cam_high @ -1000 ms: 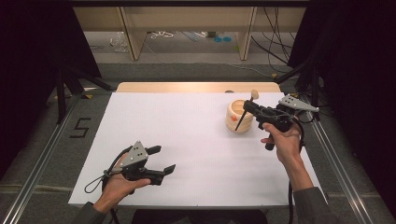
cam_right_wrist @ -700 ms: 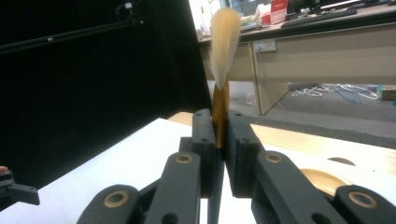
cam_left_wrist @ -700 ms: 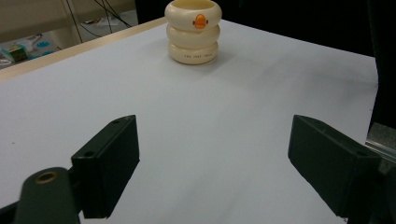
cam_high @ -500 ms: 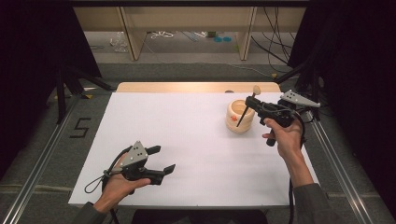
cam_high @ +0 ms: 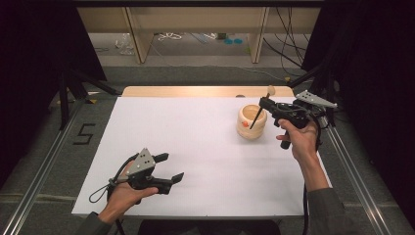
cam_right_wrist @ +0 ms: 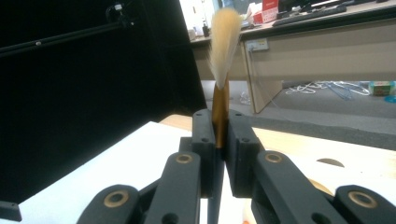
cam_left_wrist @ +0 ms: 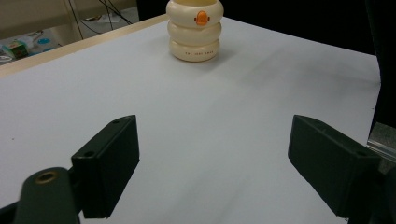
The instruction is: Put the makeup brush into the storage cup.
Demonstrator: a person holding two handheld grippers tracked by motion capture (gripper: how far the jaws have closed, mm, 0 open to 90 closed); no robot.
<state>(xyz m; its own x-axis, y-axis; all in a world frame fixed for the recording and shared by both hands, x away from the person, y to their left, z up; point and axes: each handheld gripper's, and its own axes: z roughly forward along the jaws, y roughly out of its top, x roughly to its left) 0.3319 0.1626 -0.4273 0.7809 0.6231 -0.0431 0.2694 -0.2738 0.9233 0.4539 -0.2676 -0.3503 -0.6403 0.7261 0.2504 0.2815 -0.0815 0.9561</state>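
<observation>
Landmark: cream holder [cam_high: 252, 123], a stack of three rounded rings with a small orange mark on its side, standing upright on the white sheet of the counter [cam_high: 195, 142], near the sheet's far right part.

Hidden or unclear: the brush's lower handle tip goes inside the holder's mouth in the high view; whether it touches the bottom or wall cannot be told. In the right gripper view the holder is cut off behind the tongs, only a sliver of cream and orange showing at the bottom edge. Brush bristles are blurred there.

Brush [cam_right_wrist: 223, 70]: pale, soft tuft of bristles on top, brass-coloured ferrule, thin dark handle slanting down into the holder.

Right tongs [cam_high: 266, 102]: matte black, blocky pads, clamped together on the brush at the ferrule, just above and beside the holder's right rim.

Left tongs [cam_high: 171, 169]: spread wide apart, nothing between them, well apart from the holder, toward the near left of the sheet.
</observation>
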